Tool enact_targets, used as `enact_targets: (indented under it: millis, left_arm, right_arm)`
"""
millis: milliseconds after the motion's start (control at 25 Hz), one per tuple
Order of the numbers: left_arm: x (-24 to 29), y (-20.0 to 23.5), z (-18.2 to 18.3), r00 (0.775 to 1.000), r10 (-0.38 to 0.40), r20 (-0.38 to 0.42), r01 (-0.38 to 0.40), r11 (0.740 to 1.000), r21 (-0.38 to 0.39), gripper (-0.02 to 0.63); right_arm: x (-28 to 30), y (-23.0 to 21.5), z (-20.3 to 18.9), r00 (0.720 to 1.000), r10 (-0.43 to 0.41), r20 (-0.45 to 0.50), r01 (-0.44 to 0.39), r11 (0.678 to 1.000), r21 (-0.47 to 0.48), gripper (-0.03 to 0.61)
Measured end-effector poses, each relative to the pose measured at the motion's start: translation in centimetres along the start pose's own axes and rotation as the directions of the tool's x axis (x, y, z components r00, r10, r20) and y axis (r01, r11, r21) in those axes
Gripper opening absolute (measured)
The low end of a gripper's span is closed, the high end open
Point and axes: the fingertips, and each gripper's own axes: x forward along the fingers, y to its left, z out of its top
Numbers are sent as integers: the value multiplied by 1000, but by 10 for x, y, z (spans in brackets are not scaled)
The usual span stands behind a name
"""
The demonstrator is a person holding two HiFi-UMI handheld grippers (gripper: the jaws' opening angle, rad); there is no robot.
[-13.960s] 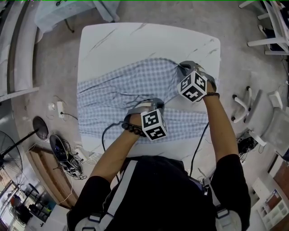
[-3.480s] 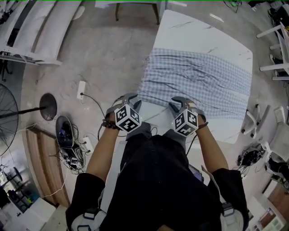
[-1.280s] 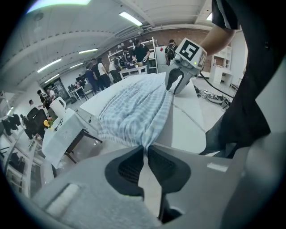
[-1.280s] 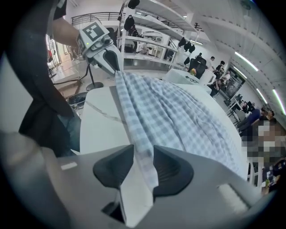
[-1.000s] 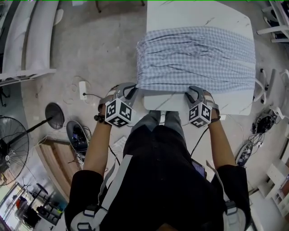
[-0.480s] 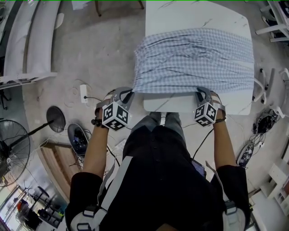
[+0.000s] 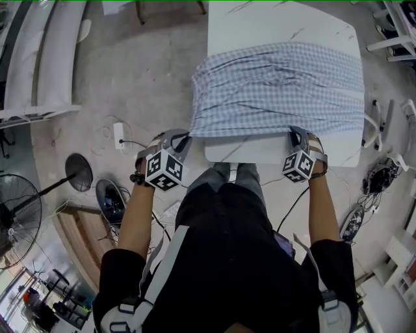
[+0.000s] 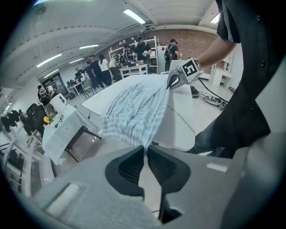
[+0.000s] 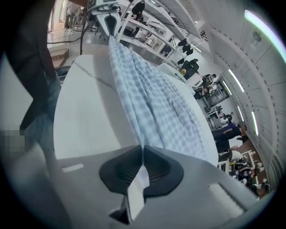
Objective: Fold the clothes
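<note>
**You hold the near edge of the cloth (image 7: 279,88) with both grippers.**
Your left gripper (image 7: 184,138) has its jaws shut on the near corner. Your right gripper (image 7: 294,133) has just been closing its jaws and now pinches the edge further along. The cloth lies across the tabletop (image 7: 273,19), with one side hanging off. Both pinches are tiny, so a quick lift could slip the edge free and spoil the fold.

White veined table (image 7: 260,151) with a blue checked garment (image 7: 279,84) across its middle.
</note>
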Motion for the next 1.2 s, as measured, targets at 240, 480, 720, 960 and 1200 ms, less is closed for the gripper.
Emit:
enact_targets:
  millis: [240, 480, 720, 960, 1200]
  left_arm:
    - [2, -6, -15, 1000, -5, -20, 5, 1000, -5, 35]
    - [2, -21, -34, 997, -35, -62, 34, 999, -25, 35]
    - [2, -26, -45, 994, -49, -93, 45, 998, -42, 35]
    - [1, -25, -25, 993, -94, -71, 89, 994, -64, 35]
    - [-13, 8, 6, 993, -102, -61, 98, 993, -64, 37]
  right_arm:
    - [-24, 26, 1, 989, 150, -3, -150, 989, -2, 8]
    - [-56, 56, -1, 956, 292, -15, -292, 956, -14, 8]
    - [-75, 62, 3, 921, 389, -13, -390, 920, -34, 8]
    - [-76, -16, 18, 960, 279, 12, -278, 960, -41, 8]
    - [-76, -97, 56, 980, 195, 50, -188, 974, -125, 8]
